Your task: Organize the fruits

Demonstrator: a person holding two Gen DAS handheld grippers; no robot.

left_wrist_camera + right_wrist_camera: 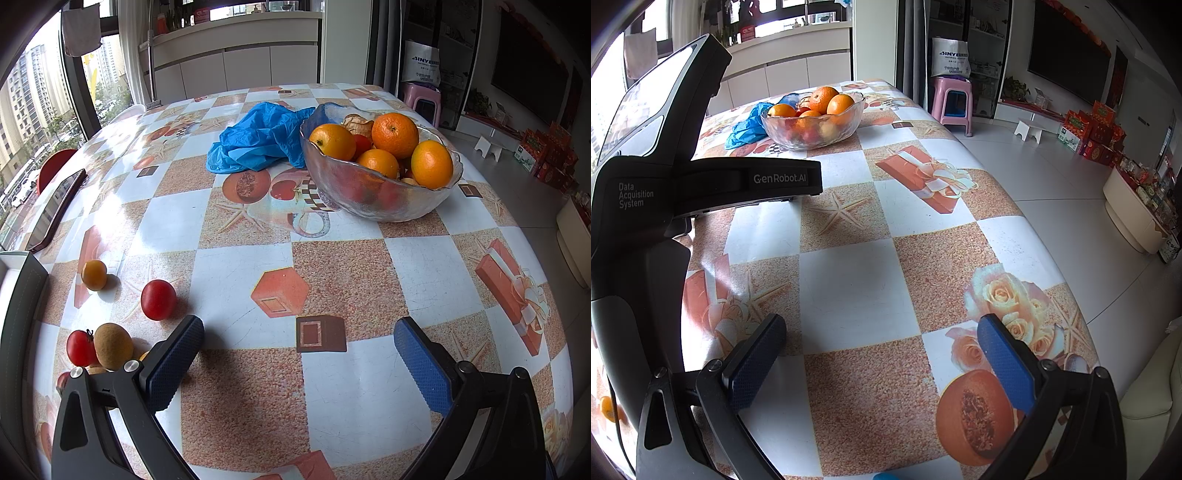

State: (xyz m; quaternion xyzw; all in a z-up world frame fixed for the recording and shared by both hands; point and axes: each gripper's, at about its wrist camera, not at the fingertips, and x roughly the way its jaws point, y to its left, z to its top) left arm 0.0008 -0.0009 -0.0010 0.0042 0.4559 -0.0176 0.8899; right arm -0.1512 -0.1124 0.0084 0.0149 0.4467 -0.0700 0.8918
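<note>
- Your left gripper (298, 334) hangs over the table (354, 288), jaws spread wide with nothing between them; the glass bowl (380, 184) sits well beyond it, already piled with oranges (395, 134).
- The loose fruit lies well short of the bowl and off to its left: a red tomato (158, 299), a small yellow fruit (94, 274), and a kiwi (113, 346) touching a second tomato (79, 348).
- I'd go for the lone red tomato first: it stands clear of the others. Straddle it, close gently so the skin doesn't split, lift straight up.
- Your right gripper (882, 332) is spread and empty too, on the near side of the bowl, over bare cloth.
- Behind the bowl, a blue plastic bag (255, 138) touches its rim; keep clear of it.
- Readable print: "GenRobot.AI" and "Data Acquisition System" on the left tool's body in the right view. The white bag's lettering is too blurred to read.
</note>
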